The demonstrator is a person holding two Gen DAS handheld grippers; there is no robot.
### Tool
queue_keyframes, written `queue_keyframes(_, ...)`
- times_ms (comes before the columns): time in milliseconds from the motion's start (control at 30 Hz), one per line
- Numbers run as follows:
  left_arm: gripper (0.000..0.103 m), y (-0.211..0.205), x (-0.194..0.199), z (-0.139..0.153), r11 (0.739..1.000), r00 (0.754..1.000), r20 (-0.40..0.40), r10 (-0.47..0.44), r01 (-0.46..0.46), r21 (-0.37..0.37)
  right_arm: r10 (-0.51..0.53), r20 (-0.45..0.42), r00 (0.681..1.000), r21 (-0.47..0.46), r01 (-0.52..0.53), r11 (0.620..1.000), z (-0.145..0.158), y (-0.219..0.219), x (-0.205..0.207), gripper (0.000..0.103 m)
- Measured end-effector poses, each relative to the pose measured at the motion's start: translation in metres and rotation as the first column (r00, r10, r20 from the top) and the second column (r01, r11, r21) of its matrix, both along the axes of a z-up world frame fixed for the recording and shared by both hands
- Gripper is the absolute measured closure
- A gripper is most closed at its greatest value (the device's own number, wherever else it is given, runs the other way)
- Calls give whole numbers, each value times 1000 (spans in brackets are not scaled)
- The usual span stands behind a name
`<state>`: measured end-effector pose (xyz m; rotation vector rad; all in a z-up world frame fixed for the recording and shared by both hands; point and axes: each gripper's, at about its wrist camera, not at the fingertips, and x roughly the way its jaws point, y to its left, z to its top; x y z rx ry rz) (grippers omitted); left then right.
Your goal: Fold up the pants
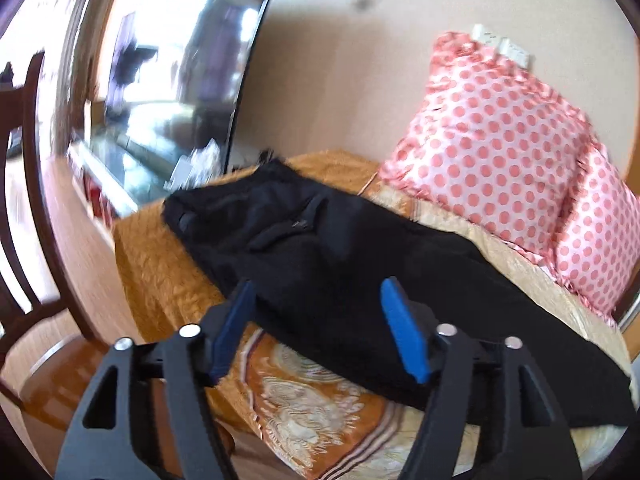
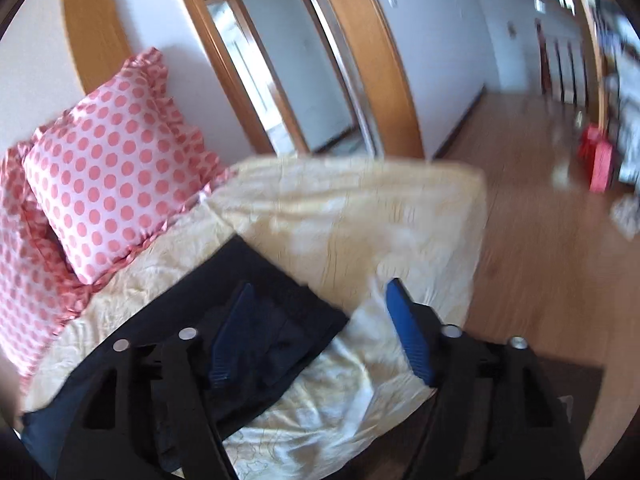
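Both hand-held grippers, left [image 1: 318, 330] and right [image 2: 320, 332], gape wide, empty. Pants [image 1: 320, 256] lie at 12 o'clock on bed [image 1: 160, 280]; a single-layer pinch risks a skewed fold.

The pants [image 2: 256, 320] run off the lower-left edge — the floor [image 2: 540, 240] is smeared by blur.

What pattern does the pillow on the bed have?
The pillow is pale pink with salmon-pink polka dots, clearest in the right wrist view.
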<state>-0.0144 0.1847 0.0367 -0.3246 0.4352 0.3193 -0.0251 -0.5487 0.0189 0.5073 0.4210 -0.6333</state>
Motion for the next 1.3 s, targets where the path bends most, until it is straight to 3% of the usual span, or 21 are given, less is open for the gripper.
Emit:
queue_keyframes(67,26,-27,1,8,994,993,46,-113,112,22,156,18,988,-73,-154,985,20,30,18,32)
queue_keyframes(133,23,-53,9,10,966,964,64,-257,258,1,345,33,938,-76,-342,937,30,60,40,32)
queue_keyframes(167,23,-71,17,9,931,929,73,-362,365,-23,501,52,864,-55,-498,865,35,87,59,32)
queue_keyframes(233,21,-98,30,4,869,869,79,-488,493,-53,687,78,722,-17,-689,725,40,130,89,33)
queue_keyframes(267,21,-112,37,0,836,839,70,-540,544,-68,744,79,663,-4,-747,665,41,147,101,35)
queue_keyframes(300,21,-127,45,-5,798,802,51,-595,597,-82,812,67,580,7,-814,581,41,174,118,36)
queue_keyframes(367,21,-149,55,-18,748,750,-14,-661,657,-93,905,15,424,1,-906,424,43,226,152,42)
queue_keyframes(467,21,-157,62,-38,705,697,-106,-709,694,-149,957,-104,272,-19,-962,272,40,281,187,48)
queue_keyframes(533,22,-157,53,-43,703,695,-101,-712,701,-120,966,-168,195,-3,-980,198,34,306,207,50)
queue_keyframes(567,23,-156,49,-44,698,690,-105,-716,708,-108,967,-188,172,7,-984,177,31,314,212,52)
queue_keyframes(600,25,-152,46,-44,694,687,-103,-720,711,-112,964,-218,154,15,-987,161,27,324,221,54)
queue_keyframes(767,27,-133,44,-48,676,693,-19,-720,696,-243,942,-302,144,18,-988,156,11,342,257,59)
queue_keyframes(900,27,-139,37,-47,675,687,-26,-726,705,-217,916,-391,92,63,-990,126,-10,355,257,59)
queue_keyframes(1067,26,-141,37,-45,678,688,-31,-725,705,-206,923,-377,82,66,-991,115,-13,349,249,63)
queue_keyframes(1100,25,-141,37,-45,678,687,-32,-726,706,-203,925,-372,73,68,-992,106,-11,351,248,79)
queue_keyframes(1133,25,-143,38,-45,678,686,-35,-727,708,-195,921,-383,74,62,-992,105,-10,353,249,88)
queue_keyframes(1200,24,-145,39,-44,680,686,-40,-727,711,-178,904,-418,85,40,-993,112,-8,359,250,101)
queue_keyframes(1300,22,-148,39,-44,683,686,-45,-726,712,-163,905,-413,107,35,-990,133,-8,358,257,101)
